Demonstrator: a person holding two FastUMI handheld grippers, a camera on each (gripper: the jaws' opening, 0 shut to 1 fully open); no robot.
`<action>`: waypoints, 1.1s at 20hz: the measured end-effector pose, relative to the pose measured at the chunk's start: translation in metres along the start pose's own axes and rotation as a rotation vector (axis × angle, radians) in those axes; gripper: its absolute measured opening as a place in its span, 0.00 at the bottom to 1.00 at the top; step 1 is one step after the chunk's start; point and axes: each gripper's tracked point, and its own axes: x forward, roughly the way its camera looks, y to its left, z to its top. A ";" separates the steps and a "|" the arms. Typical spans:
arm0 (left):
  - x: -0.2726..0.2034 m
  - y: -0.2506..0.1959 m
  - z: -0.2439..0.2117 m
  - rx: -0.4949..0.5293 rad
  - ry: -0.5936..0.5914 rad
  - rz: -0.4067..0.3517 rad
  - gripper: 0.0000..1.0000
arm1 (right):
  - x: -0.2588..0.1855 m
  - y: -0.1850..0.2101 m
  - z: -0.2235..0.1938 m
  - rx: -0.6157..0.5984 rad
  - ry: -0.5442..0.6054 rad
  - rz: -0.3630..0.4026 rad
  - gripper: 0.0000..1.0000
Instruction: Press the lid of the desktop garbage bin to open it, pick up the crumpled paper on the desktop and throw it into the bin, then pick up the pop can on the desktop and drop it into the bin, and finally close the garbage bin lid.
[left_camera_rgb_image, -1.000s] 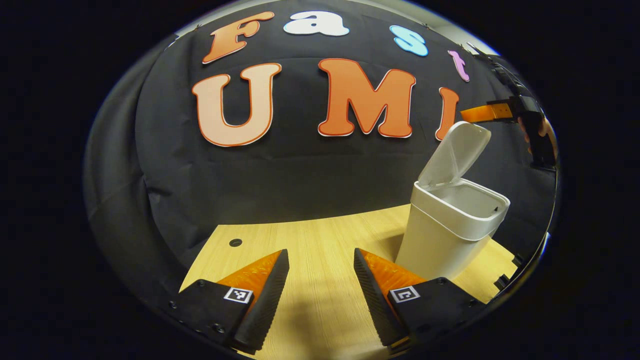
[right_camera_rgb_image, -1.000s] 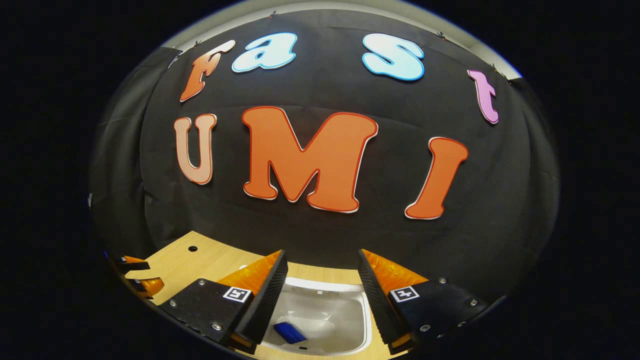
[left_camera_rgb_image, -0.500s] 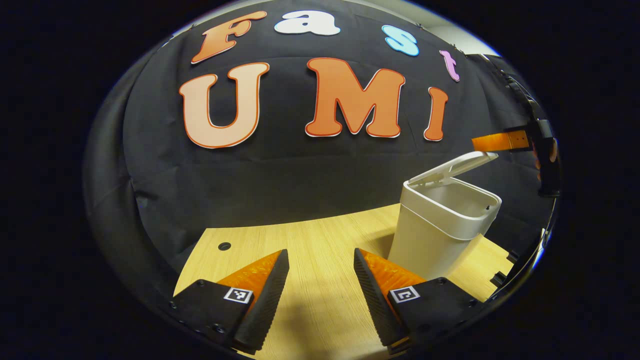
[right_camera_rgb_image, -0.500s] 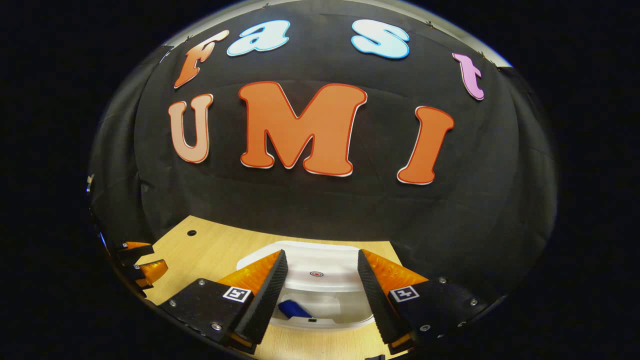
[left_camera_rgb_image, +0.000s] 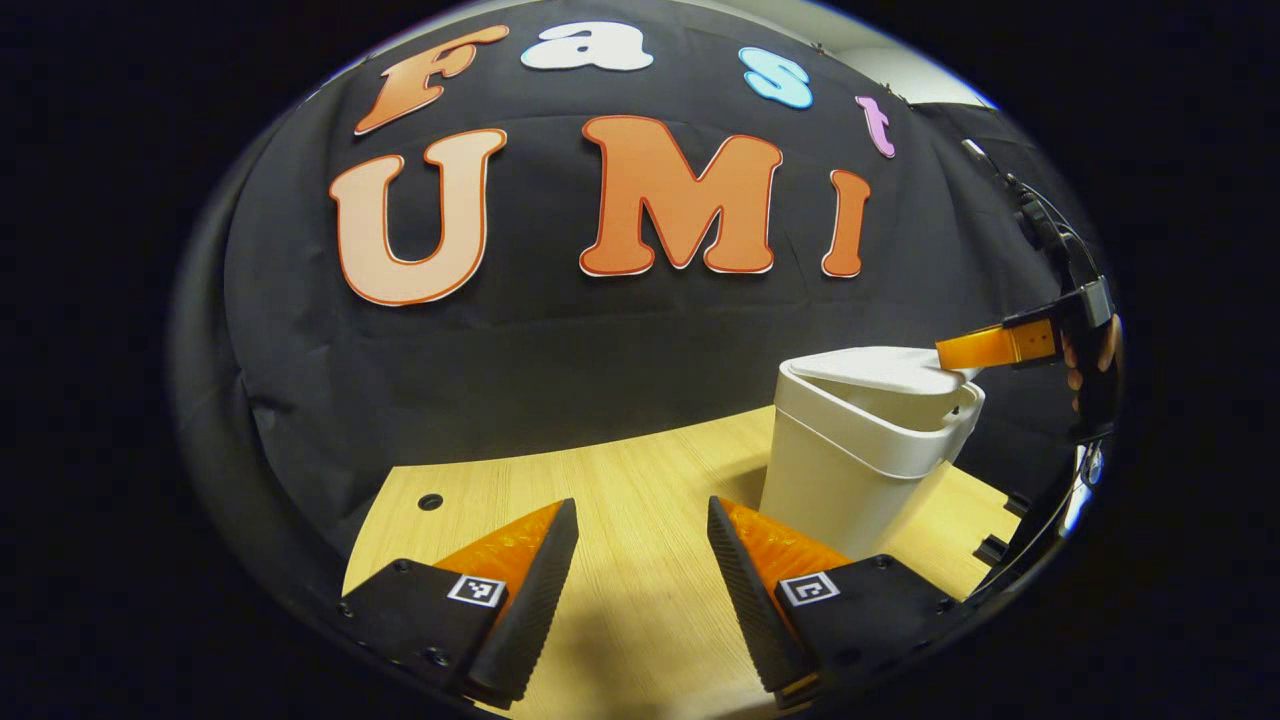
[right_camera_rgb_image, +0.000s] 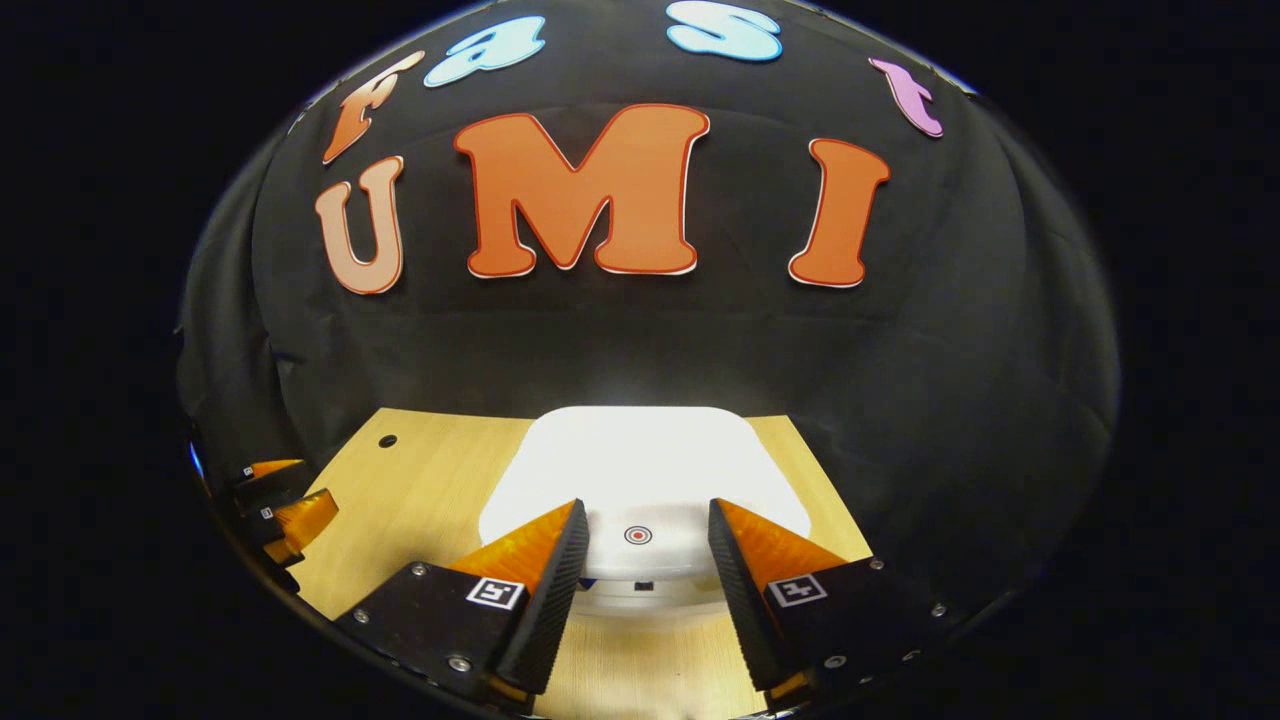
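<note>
On the table (left_camera_rgb_image: 620, 480) at the right, the bin (left_camera_rgb_image: 850, 470) stood with its lid (right_camera_rgb_image: 640, 470) nearly flat. The right gripper (right_camera_rgb_image: 640, 540) bore on the lid's front edge, likely to latch it, fingers parted and empty. The left gripper (left_camera_rgb_image: 640, 570) hung aside, fingers parted, empty.

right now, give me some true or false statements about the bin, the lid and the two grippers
1. The lid is standing straight up. False: it is lowered nearly flat over the bin, with a small gap at the front.
2. The right gripper is at the lid's front edge. True.
3. The left gripper holds a pop can. False: it is open with nothing between its fingers, over the table.
4. The bin stands on the table. True.
5. The right gripper's fingers are closed together. False: they are apart, either side of a round mark on the lid.
</note>
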 end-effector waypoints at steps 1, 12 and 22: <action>0.000 0.000 -0.001 -0.001 0.003 0.000 0.84 | 0.001 0.002 -0.004 -0.001 0.011 0.000 0.73; 0.003 -0.012 0.002 0.028 0.005 -0.036 0.84 | 0.003 0.014 -0.028 0.030 0.089 -0.015 0.59; -0.004 -0.009 0.031 0.053 -0.061 -0.036 0.84 | -0.003 0.025 -0.027 0.019 0.026 -0.005 0.42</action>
